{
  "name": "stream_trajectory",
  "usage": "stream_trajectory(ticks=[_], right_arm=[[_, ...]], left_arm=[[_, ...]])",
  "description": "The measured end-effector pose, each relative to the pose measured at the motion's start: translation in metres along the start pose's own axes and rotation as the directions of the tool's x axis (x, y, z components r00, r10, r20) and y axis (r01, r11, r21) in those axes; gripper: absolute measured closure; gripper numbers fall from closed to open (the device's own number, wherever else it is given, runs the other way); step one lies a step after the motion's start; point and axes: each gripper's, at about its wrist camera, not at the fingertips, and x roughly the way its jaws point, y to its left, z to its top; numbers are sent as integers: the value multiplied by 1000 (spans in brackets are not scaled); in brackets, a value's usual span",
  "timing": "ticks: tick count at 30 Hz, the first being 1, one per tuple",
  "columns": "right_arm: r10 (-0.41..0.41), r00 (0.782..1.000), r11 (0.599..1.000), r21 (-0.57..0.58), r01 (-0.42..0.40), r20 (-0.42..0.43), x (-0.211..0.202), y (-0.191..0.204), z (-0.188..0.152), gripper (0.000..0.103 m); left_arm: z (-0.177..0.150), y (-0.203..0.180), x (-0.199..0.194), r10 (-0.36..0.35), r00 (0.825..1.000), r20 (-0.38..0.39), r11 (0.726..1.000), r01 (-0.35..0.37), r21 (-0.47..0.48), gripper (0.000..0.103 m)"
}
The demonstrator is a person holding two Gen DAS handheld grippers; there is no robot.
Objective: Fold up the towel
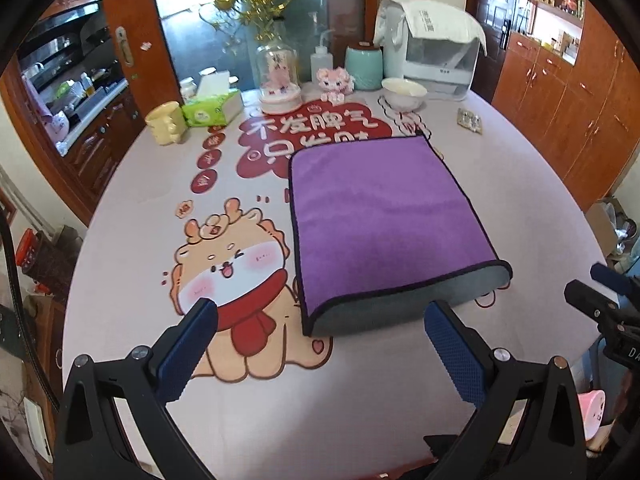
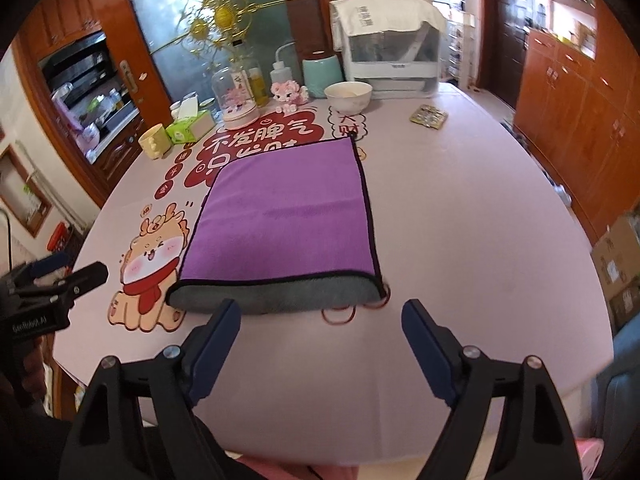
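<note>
A purple towel (image 1: 380,216) with a grey underside and dark trim lies folded flat on the table, its rounded fold facing me. It also shows in the right wrist view (image 2: 288,216). My left gripper (image 1: 320,320) is open and empty, just in front of the towel's near fold. My right gripper (image 2: 322,322) is open and empty, also just short of the near fold. The right gripper shows at the right edge of the left wrist view (image 1: 600,300). The left gripper shows at the left edge of the right wrist view (image 2: 52,284).
The table (image 1: 360,400) has a pale cloth with a cartoon print. At its far side stand a yellow mug (image 1: 164,122), tissue box (image 1: 212,108), glass dome (image 1: 278,80), squeeze bottle (image 1: 322,60), teal jar (image 1: 364,66), white bowl (image 1: 404,94) and a covered appliance (image 1: 432,48). Wooden cabinets (image 1: 560,92) line the right.
</note>
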Motion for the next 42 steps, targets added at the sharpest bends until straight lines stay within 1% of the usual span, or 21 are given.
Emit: stream_trajectory(ticks=[2,5,8,12,17,21,25,29,32,34,37,39,42], right_arm=[[6,1000,999,-35,-6,3,9,-4,4,20],[18,1000,996,-89,-18,-6,27,-11,9,21],[28,999,991,-128,-30,-17,43,-16,11,22],[34,998,984,-173,-43,-55,68,-25,12,24],[53,993,976,-203,-73,-103,93,-34,10,26],[70,988,972,-215,-99,-138,110,-40,8,32],[82,982,967,-226,-119,-170,122,-43,6,37],[93,977,964,-229,-138,-193,133,-45,4,41],[97,974,961,-235,-146,-207,139,-46,4,45],[101,971,960,-235,-152,-217,143,-46,4,49],[110,969,957,-238,-163,-222,145,-47,3,53],[115,966,954,-245,-173,-232,147,-47,3,56],[123,964,951,-248,-182,-237,148,-46,3,60]], left_arm=[[5,-1,14,-3,1000,-21,1000,3,7,1],[11,-4,34,11,999,-51,1000,-10,29,1],[14,-6,54,1,997,-81,999,3,47,1],[14,-9,75,-10,994,-109,998,16,57,1],[12,-8,103,-31,989,-143,997,41,67,1],[8,-4,121,-35,986,-165,996,47,69,1],[5,0,140,-48,978,-203,997,61,57,1],[-1,3,156,-60,968,-244,996,74,47,5],[-3,4,163,-68,961,-268,996,81,37,7],[-4,4,165,-83,957,-278,995,93,24,9],[-5,6,168,-125,950,-285,992,127,-9,11],[-6,7,170,-153,944,-294,988,150,-30,19],[-9,9,171,-168,937,-306,986,160,-53,28]])
